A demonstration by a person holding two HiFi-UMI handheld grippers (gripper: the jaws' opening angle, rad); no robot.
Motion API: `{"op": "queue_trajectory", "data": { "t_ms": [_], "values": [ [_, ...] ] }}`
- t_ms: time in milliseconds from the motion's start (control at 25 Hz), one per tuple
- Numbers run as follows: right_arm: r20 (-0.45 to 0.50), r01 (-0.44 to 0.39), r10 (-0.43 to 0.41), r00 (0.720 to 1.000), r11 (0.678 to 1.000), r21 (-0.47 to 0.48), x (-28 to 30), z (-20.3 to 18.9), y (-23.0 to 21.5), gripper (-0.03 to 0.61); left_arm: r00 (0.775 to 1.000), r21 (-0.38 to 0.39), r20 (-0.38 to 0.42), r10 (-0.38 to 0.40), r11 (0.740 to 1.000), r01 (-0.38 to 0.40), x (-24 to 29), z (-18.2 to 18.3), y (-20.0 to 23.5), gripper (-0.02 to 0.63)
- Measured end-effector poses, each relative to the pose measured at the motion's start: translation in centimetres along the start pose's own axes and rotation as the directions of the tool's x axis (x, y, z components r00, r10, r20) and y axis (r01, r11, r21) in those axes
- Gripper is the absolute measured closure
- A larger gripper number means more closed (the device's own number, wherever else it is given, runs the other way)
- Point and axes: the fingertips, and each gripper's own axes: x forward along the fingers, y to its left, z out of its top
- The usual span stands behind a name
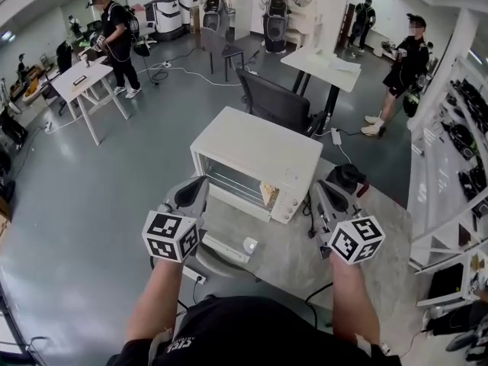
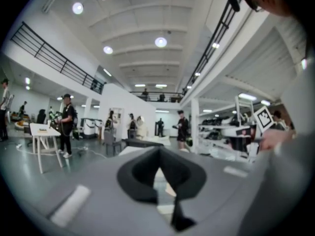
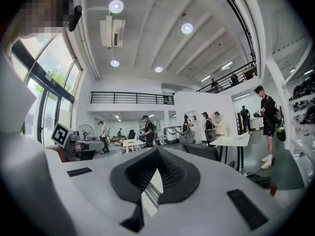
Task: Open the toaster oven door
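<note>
The white toaster oven (image 1: pixel 259 147) stands on the grey table (image 1: pixel 297 261), its glass-windowed front (image 1: pixel 232 180) turned toward me and its knob panel (image 1: pixel 290 203) at the right end. My left gripper (image 1: pixel 200 184) is held up just off the oven's front left corner. Its jaws are shut with nothing between them, as the left gripper view (image 2: pixel 160 154) shows. My right gripper (image 1: pixel 320 191) hovers beside the knob end, also shut and empty, which the right gripper view (image 3: pixel 156 154) confirms. Neither touches the oven.
A white flat piece with a round knob (image 1: pixel 229 246) lies on the table in front of the oven. A black object (image 1: pixel 347 178) sits to its right. A black office chair (image 1: pixel 274 101) stands behind it. Shelving (image 1: pixel 457 166) runs along the right. People stand further back.
</note>
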Motion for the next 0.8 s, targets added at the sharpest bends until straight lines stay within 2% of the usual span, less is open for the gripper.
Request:
{"op": "queue_trajectory", "data": {
  "t_ms": [120,240,520,680,800],
  "values": [
    [0.054,0.021,-0.019,0.998,0.999,-0.025,0.0,1.7,0.0,0.586,0.999,-0.028,-0.008,0.032,0.999,-0.032,0.8,0.3,0.9,0.607],
    [0.107,0.048,-0.044,0.993,0.998,-0.033,-0.1,2.9,0.0,0.586,1.000,-0.024,-0.003,0.016,1.000,-0.016,1.4,1.4,0.6,0.607],
    [0.148,0.038,-0.026,0.989,0.996,-0.081,-0.6,5.2,0.2,0.586,0.998,0.038,0.056,-0.031,0.999,0.029,1.6,5.8,-0.2,0.606],
    [0.159,0.051,-0.041,0.986,0.997,-0.059,-0.4,4.7,0.3,0.586,0.995,-0.009,0.103,0.001,1.000,0.000,1.2,6.9,0.4,0.606],
    [0.136,0.034,-0.030,0.990,0.999,-0.023,-0.4,2.7,1.1,0.586,0.995,-0.041,0.100,0.005,0.999,-0.001,0.8,5.6,0.3,0.606]
  ]
}}
